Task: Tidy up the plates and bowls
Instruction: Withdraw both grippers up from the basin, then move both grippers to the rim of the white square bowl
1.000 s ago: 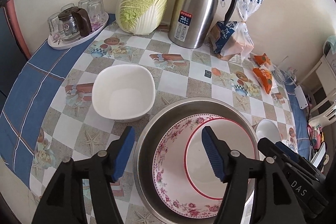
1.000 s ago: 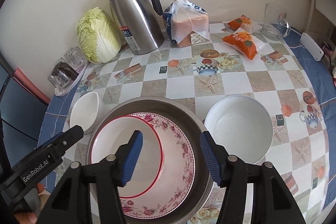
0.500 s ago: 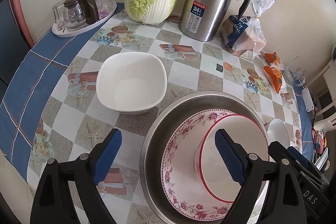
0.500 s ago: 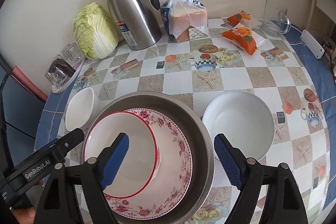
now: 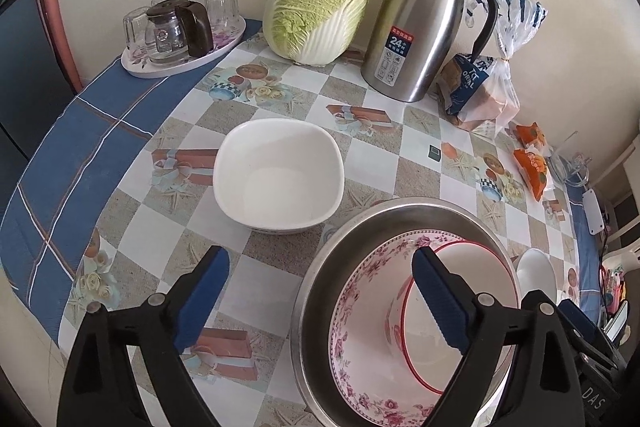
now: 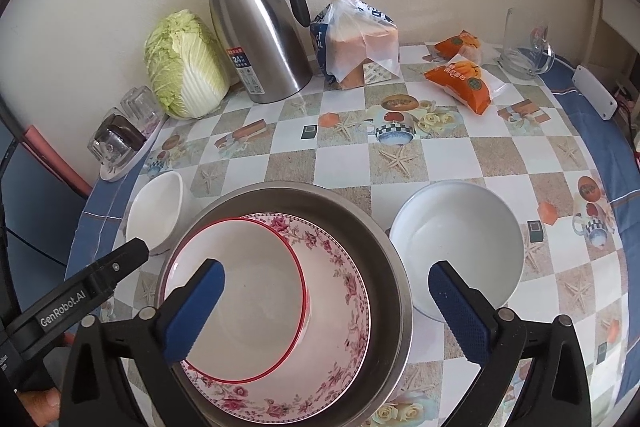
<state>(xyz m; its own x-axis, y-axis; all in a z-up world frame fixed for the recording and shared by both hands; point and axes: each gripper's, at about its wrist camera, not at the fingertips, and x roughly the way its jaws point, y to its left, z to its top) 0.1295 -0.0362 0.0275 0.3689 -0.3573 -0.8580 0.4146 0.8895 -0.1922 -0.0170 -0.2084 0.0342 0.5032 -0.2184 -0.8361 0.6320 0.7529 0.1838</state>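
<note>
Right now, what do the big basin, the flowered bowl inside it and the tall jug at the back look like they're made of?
Big basin: likely stainless steel, with a brushed grey sheen and a thin rolled rim.
Flowered bowl: probably glazed ceramic or porcelain, though melamine is possible; it is glossy white with a printed pink floral band.
Tall jug: brushed stainless steel body; the matte black lid and handle look like plastic.

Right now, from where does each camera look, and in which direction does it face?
Left wrist: sits on the left claw, looking down over the table; white square bowl ahead, steel basin lower right. Own blue pads stand open; right claw's black body at right edge.
Right wrist: sits on the right claw, looking down at the red-rimmed bowl in the floral bowl, white round bowl to its right. Pads open; left claw at left.
Shared: basin, bowls, cabbage, thermos.
</note>
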